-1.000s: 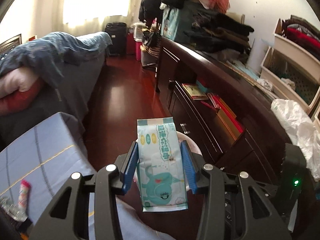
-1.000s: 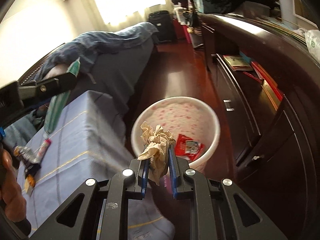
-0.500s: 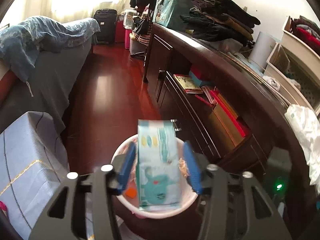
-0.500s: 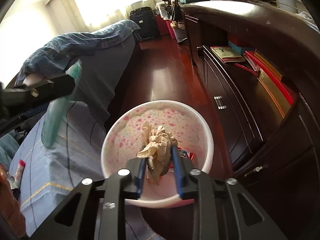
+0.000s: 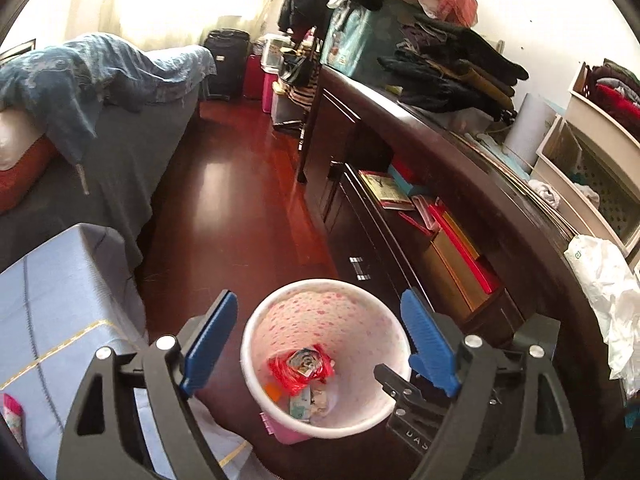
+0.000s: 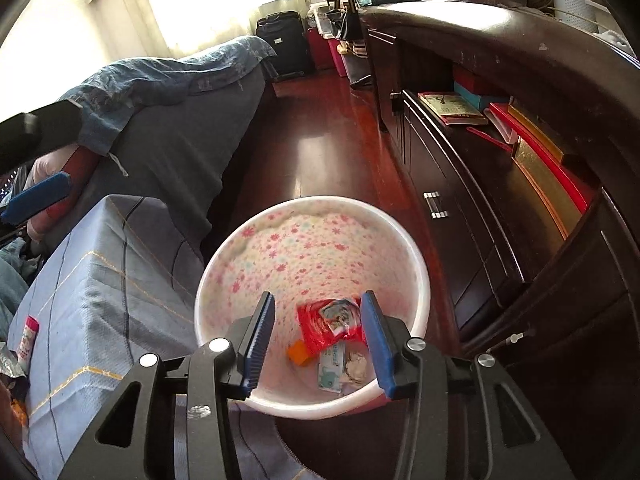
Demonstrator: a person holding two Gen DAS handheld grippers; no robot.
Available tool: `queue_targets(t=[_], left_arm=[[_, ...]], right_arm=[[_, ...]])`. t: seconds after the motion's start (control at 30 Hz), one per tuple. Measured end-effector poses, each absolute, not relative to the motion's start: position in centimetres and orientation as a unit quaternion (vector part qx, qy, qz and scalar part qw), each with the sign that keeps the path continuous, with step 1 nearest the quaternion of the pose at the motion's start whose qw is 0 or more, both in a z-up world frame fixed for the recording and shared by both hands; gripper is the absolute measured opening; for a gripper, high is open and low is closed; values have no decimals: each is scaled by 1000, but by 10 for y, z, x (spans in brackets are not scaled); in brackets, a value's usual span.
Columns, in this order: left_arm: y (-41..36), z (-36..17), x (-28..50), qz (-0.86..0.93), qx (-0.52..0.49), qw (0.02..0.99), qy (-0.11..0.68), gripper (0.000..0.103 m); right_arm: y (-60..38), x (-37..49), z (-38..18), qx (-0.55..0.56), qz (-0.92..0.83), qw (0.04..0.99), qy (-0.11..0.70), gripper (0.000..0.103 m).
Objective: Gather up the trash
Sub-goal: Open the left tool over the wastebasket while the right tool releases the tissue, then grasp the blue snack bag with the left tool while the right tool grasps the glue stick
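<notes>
A white floral-lined trash bin (image 5: 256, 340) stands on the floor, also in the right wrist view (image 6: 420, 264). Inside lie a red wrapper (image 5: 300, 368) (image 6: 328, 320), a teal wipes packet (image 5: 301, 405) (image 6: 331, 366), a crumpled tissue (image 6: 356, 366) and a small orange piece (image 6: 299, 352). My left gripper (image 5: 318, 340) is open and empty above the bin. My right gripper (image 6: 320, 336) is open and empty over the bin mouth. The left gripper's blue finger (image 6: 38, 196) shows at the right view's left edge.
A blue cloth-covered table (image 6: 92, 280) with small wrappers (image 6: 26, 338) stands left of the bin. A dark wooden cabinet (image 5: 440, 200) with books runs along the right. A bed with a blue blanket (image 5: 100, 72) lies left. Red wood floor (image 5: 240, 184) stretches ahead.
Both grippers opened over the bin. The wipes packet dropped from the left gripper and the crumpled tissue from the right; both now lie inside the bin.
</notes>
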State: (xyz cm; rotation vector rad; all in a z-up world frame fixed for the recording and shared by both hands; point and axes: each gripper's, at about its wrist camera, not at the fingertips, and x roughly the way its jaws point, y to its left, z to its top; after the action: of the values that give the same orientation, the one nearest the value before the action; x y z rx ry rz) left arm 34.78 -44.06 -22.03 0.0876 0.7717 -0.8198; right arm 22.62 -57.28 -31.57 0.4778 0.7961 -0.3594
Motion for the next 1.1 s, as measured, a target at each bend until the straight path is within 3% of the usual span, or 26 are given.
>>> queue_targets(t=[0.27,0.5,0.83,1.1], left_arm=[[-377,-204,336,-321,50,878,352,93],[-291,-194,323,-223,31,911,345,95],[-158,-158,291,-28,-2,964,264,99],[-120,-213,335,-12,-39,929,367,99]], right_arm=[[-523,216,-295,216,-132,886,388,60],[-461,210,-276,189,-57,899,392,65],[-384,209,-252,151,32,907,393,66],[-326,218,-242,111,82,908,396,67]])
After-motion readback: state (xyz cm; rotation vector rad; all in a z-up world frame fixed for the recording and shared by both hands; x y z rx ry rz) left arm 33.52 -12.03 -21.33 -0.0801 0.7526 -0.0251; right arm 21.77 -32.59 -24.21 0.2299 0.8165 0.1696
